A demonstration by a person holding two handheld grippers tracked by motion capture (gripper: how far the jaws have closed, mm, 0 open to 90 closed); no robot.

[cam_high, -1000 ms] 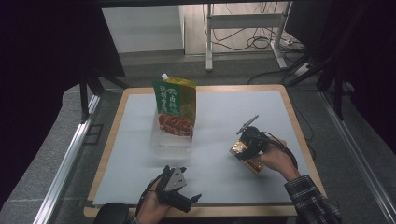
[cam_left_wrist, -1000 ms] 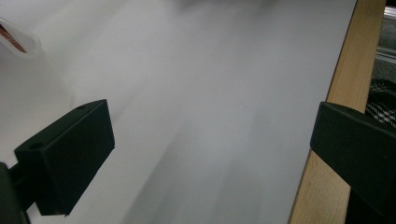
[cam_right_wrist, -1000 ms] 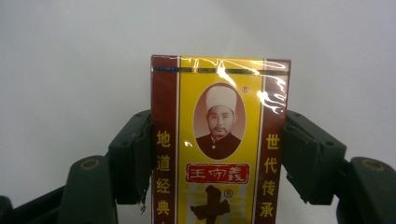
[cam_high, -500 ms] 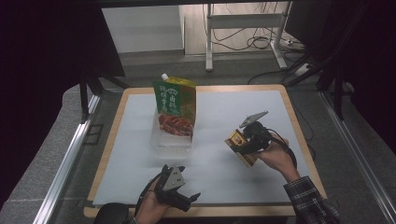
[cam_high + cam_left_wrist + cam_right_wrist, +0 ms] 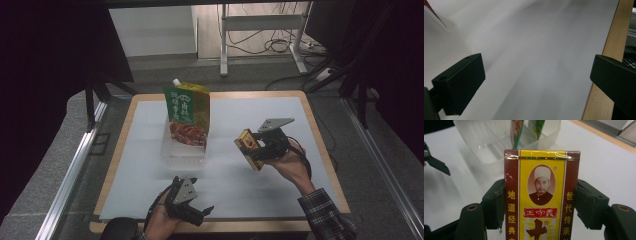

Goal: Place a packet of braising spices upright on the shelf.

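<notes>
Your right gripper (image 5: 253, 150) is lifted with its fingers (image 5: 496, 202) clamped and pointing left, while your left gripper (image 5: 199, 212) rests low, fingers (image 5: 459, 85) spread wide apart.

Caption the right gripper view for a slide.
Right gripper clamps a yellow-and-maroon box before the clear tray.
</notes>
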